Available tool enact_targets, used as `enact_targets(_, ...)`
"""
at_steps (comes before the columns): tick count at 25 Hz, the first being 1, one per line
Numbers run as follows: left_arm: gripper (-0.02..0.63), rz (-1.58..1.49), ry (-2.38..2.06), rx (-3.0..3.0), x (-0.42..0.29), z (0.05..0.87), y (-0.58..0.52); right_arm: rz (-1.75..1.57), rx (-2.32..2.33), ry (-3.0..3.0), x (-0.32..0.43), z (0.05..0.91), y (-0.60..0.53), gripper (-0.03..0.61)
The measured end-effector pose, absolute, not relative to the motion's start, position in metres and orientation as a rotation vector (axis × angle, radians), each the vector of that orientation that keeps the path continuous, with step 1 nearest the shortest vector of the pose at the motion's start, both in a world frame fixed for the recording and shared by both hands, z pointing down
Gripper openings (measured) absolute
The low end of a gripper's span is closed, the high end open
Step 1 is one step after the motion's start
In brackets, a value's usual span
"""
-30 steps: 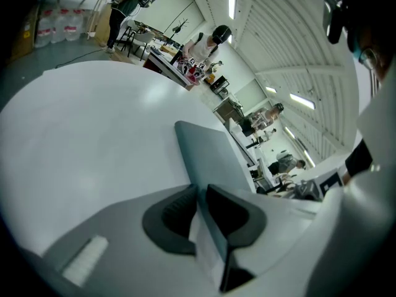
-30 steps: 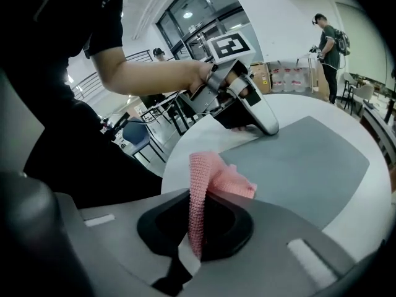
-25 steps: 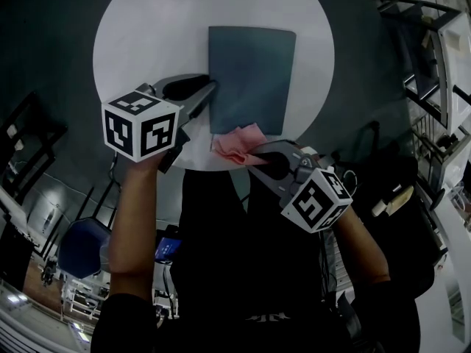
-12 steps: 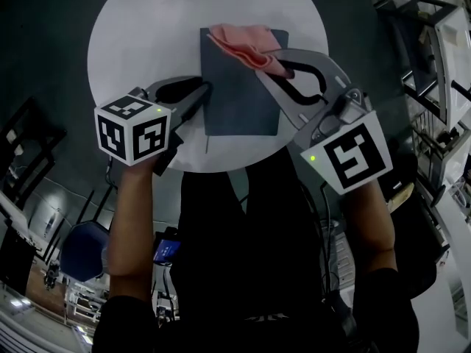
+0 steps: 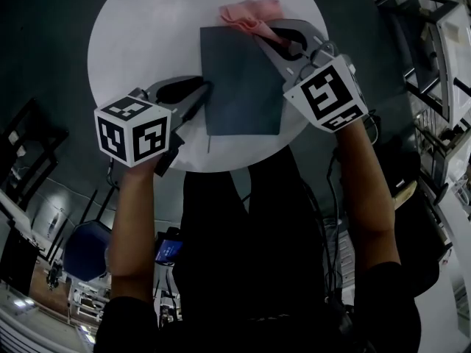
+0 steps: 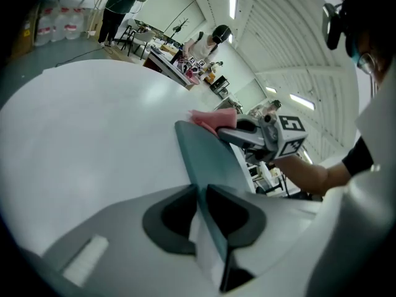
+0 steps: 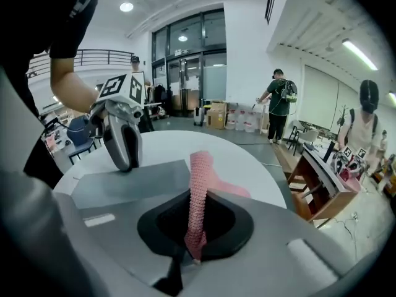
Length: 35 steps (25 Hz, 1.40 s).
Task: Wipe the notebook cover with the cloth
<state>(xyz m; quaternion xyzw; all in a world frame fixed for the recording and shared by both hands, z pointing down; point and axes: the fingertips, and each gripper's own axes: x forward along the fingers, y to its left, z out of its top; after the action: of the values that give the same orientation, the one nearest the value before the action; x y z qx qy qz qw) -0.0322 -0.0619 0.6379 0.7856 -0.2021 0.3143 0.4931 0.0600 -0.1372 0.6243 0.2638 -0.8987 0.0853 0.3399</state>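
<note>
The notebook [image 5: 241, 79] lies flat on the round white counter [image 5: 147, 43], right of the counter's middle, closed, with its dark grey-blue cover up. Its long axis runs near to far, with one short edge toward the person and the other toward the far rim. The cover is one even colour.

The left gripper [image 5: 207, 93] reaches in from the near left. Its fingers are closed tight on the notebook's left long edge, about halfway along; in the left gripper view that edge stands pinched between them.

The right gripper [image 5: 260, 33] comes in from the right, over the notebook's far right corner. Its fingers are closed on the pink cloth [image 5: 250, 9], a fold of which stands upright between them in the right gripper view. The rest of the cloth bunches beyond the fingertips, mostly on the bare counter just past the notebook's far edge, overlapping that edge near the corner.

Each gripper carries a white cube, left [image 5: 132, 131] and right [image 5: 326, 94], printed with black square markers; these are patterns, not letters.
</note>
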Motion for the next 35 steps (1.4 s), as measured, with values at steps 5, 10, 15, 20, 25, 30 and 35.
enact_targets(5, 0.057, 0.761, -0.489, 1.902, -0.033, 0.637, -0.061, 0.255, 0.721, -2.357, 0.059, 0.623, -0.133, 0.009)
enact_targets(10, 0.057, 0.760, -0.486, 1.900, -0.033, 0.638, -0.061, 0.270, 0.679, -2.349, 0.057, 0.624, -0.114, 0.009)
enact_targets(15, 0.057, 0.760, -0.485, 1.899, -0.032, 0.638, -0.061, 0.286, 0.631, -2.348, 0.054, 0.623, -0.087, 0.009)
enact_targets(20, 0.057, 0.758, -0.483, 1.897, -0.033, 0.638, -0.061, 0.274, 0.597, -2.343, 0.049, 0.623, -0.059, 0.009)
enact_targets(25, 0.057, 0.759, -0.482, 1.896, -0.033, 0.639, -0.060, 0.312, 0.550, -2.341, 0.044, 0.625, -0.029, 0.009)
enact_targets(30, 0.055, 0.757, -0.481, 1.895, -0.032, 0.638, -0.061, 0.356, 0.504, -2.337, 0.039, 0.623, -0.001, 0.009)
enact_targets(35, 0.057, 0.758, -0.483, 1.897, -0.033, 0.638, -0.060, 0.408, 0.461, -2.335, 0.032, 0.623, 0.026, 0.009)
